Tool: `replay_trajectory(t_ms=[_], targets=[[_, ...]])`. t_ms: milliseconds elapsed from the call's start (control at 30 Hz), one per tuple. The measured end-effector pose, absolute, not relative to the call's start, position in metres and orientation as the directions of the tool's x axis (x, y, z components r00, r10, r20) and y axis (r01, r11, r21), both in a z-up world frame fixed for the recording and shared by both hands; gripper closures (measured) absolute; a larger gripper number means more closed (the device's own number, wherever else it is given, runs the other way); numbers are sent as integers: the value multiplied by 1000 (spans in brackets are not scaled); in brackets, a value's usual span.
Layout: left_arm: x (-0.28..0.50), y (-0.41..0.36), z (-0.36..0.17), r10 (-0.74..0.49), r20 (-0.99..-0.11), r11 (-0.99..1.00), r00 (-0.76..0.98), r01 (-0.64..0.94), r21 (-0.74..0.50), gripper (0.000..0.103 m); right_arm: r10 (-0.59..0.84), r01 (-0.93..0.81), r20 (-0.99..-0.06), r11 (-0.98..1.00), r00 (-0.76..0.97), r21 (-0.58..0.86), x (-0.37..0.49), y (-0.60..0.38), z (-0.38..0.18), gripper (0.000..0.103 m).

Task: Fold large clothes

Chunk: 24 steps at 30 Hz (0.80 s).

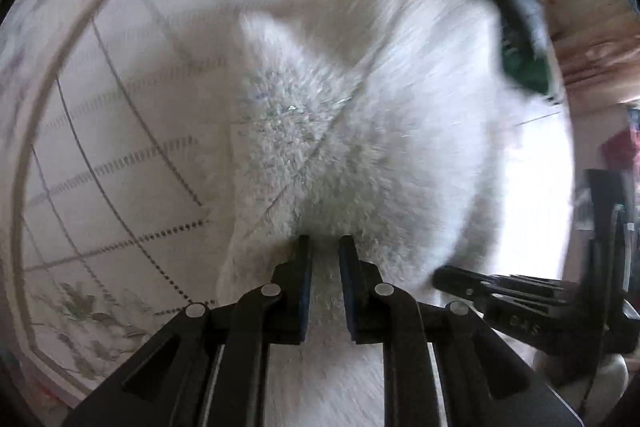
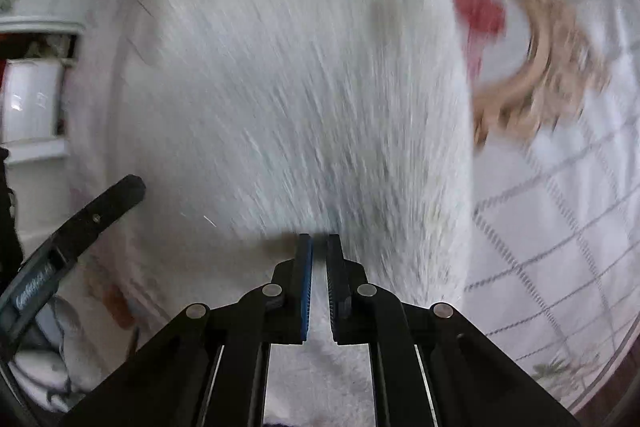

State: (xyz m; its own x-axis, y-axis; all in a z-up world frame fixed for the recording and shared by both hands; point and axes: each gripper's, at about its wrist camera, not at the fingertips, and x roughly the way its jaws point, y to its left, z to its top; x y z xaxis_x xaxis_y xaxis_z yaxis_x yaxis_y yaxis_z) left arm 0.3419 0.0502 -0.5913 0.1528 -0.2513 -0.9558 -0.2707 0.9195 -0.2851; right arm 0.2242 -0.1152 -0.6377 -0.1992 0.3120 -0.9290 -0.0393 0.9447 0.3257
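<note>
White, fluffy, long-piled garment (image 1: 340, 131), shaggy like fleece, bunched into soft folds with a thin seam running diagonally across the nap. Spread over a pale quilted cover (image 1: 120, 147) stitched in a grid, with a leafy print near one corner and a tan ring with a red patch (image 2: 480, 11) further along. Left claw (image 1: 325, 247) clenched on a pinch of the pile, pointing steeply down. Right claw (image 2: 320, 247) clamped on the same garment (image 2: 288, 87), only a sliver of white fabric between the blue pads. Much motion blur across the fleece.
</note>
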Motion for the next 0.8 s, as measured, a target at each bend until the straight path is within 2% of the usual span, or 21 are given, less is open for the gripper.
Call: replay_trajectory(t_ms=[133, 233, 267, 333, 367, 400, 467, 600, 700, 800], targets=[[347, 59, -590, -273, -945, 904, 179, -288, -316, 90, 325, 25, -915, 944, -241, 329, 238, -117, -652, 103], [329, 69, -556, -298, -931, 895, 210, -279, -350, 90, 388, 33, -890, 919, -239, 392, 234, -136, -633, 103], [321, 72, -547, -300, -929, 892, 216, -283, -353, 90, 414, 39, -880, 908, -234, 417, 227, -147, -622, 96], [287, 83, -529, -275, -936, 892, 218, -306, -333, 90, 454, 69, -859, 890, -238, 451, 209, -172, -605, 66], [270, 90, -526, -268, -941, 890, 206, -321, -324, 85, 470, 84, -851, 882, -236, 464, 196, -185, -597, 38], [256, 93, -526, -265, -946, 887, 185, -339, -314, 69, 486, 94, -842, 873, -235, 478, 183, -196, -591, 25], [223, 99, -538, -270, -954, 872, 129, -388, -299, 51, 497, 130, -826, 868, -266, 480, 145, -224, -590, 25], [166, 97, -602, -416, -909, 783, 25, -498, -372, 51, 508, 216, -792, 861, -339, 460, 75, -255, -636, 25], [149, 79, -637, -514, -858, 735, -2, -517, -439, 51, 587, 282, -731, 809, -348, 515, 43, -265, -675, 24], [151, 65, -639, -467, -884, 786, 7, -455, -418, 51, 642, 303, -705, 766, -301, 567, 39, -261, -694, 24]])
